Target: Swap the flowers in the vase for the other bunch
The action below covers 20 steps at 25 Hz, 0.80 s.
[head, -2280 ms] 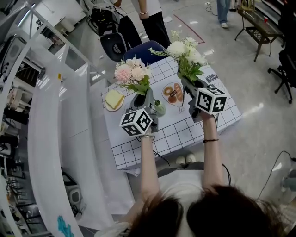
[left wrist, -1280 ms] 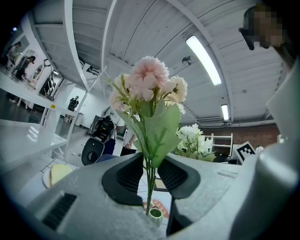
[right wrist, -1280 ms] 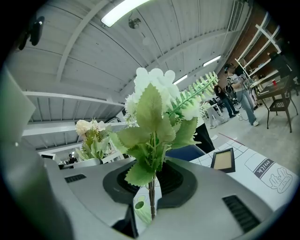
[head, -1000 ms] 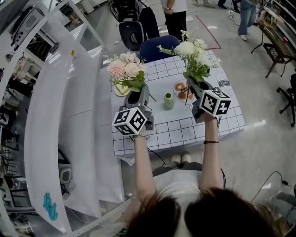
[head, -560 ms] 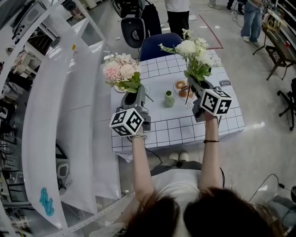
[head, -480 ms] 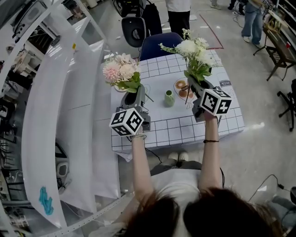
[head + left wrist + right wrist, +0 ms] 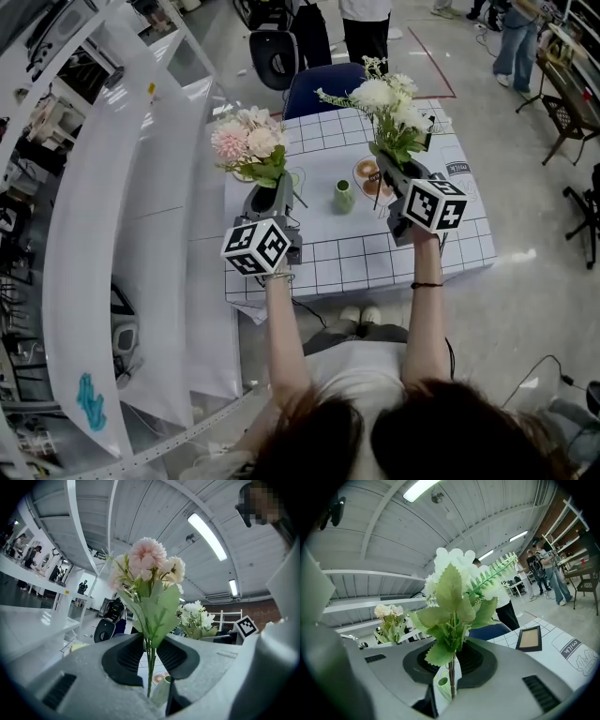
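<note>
Above the table, pink bunch now further from vase, our left hand-held gripper just tightened on it, right hand-held gripper clamping white bunch, both level.

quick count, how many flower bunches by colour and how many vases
pink flower bunch: 1
white flower bunch: 1
green vase: 1
total: 3
</note>
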Motion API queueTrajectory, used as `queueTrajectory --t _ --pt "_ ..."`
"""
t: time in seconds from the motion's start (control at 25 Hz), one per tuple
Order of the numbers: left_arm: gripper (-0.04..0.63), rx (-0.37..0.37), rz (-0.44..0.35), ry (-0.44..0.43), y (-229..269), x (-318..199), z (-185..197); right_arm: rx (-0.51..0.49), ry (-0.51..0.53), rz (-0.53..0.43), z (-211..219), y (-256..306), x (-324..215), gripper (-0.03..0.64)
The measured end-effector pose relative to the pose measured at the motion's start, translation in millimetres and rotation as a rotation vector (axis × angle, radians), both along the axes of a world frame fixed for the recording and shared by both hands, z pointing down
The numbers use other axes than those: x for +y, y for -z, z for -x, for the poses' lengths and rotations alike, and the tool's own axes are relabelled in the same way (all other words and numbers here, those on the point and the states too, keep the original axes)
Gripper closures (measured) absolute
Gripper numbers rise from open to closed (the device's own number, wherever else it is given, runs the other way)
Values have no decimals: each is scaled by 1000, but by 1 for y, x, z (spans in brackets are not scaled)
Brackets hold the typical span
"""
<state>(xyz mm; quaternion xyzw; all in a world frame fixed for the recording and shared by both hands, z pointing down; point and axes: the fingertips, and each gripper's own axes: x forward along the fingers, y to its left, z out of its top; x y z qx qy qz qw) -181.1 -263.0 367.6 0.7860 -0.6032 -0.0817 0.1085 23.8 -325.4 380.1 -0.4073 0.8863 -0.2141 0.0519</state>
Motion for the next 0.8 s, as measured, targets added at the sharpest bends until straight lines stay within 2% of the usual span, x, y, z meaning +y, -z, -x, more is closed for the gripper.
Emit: queueTrajectory --t 0.8 --pt "509 26 13 61 -11 13 6 16 22 -46 -2 8 0 557"
